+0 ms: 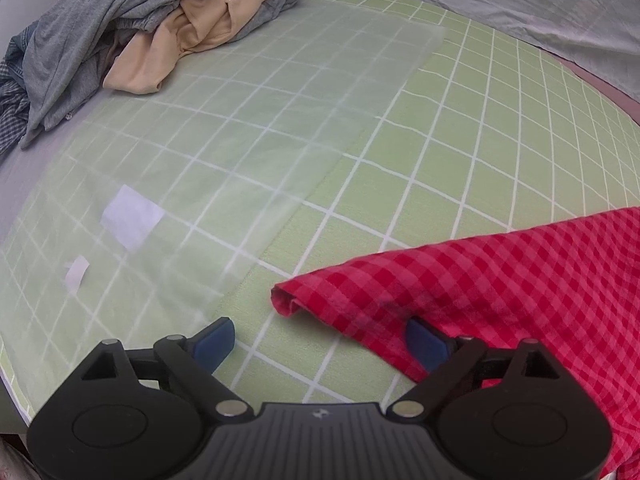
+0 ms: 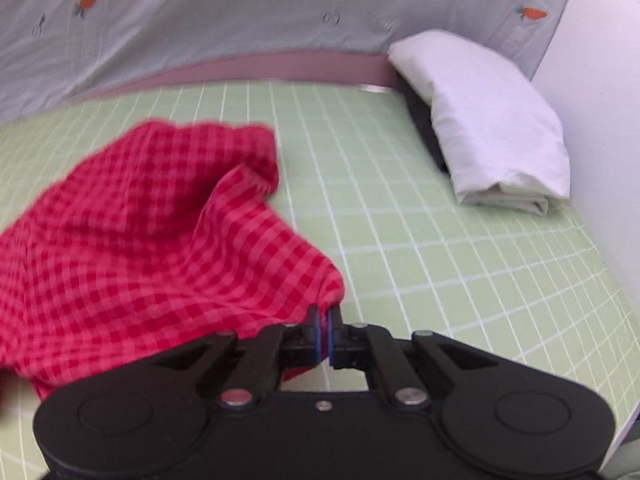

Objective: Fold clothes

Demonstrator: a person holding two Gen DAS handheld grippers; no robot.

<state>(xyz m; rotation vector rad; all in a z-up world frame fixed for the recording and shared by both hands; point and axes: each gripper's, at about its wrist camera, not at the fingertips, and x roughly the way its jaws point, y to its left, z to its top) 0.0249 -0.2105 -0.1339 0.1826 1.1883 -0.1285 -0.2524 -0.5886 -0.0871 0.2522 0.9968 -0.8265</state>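
A red checked garment (image 1: pixel 500 280) lies on the green grid sheet (image 1: pixel 460 120), at the lower right of the left wrist view. My left gripper (image 1: pixel 320 340) is open just above the sheet. Its right finger (image 1: pixel 426 344) is at the garment's near edge and its left finger (image 1: pixel 214 342) is over bare sheet. In the right wrist view the same garment (image 2: pixel 140 232) is bunched and partly lifted. My right gripper (image 2: pixel 324 334) is shut on a corner of it.
A pile of grey, beige and checked clothes (image 1: pixel 132 36) sits at the far left. A translucent sheet (image 1: pixel 240 140) with two white labels covers the left of the bed. A folded white cloth (image 2: pixel 488 132) lies at the far right by a white wall. A grey carrot-print cover (image 2: pixel 240 12) runs along the back.
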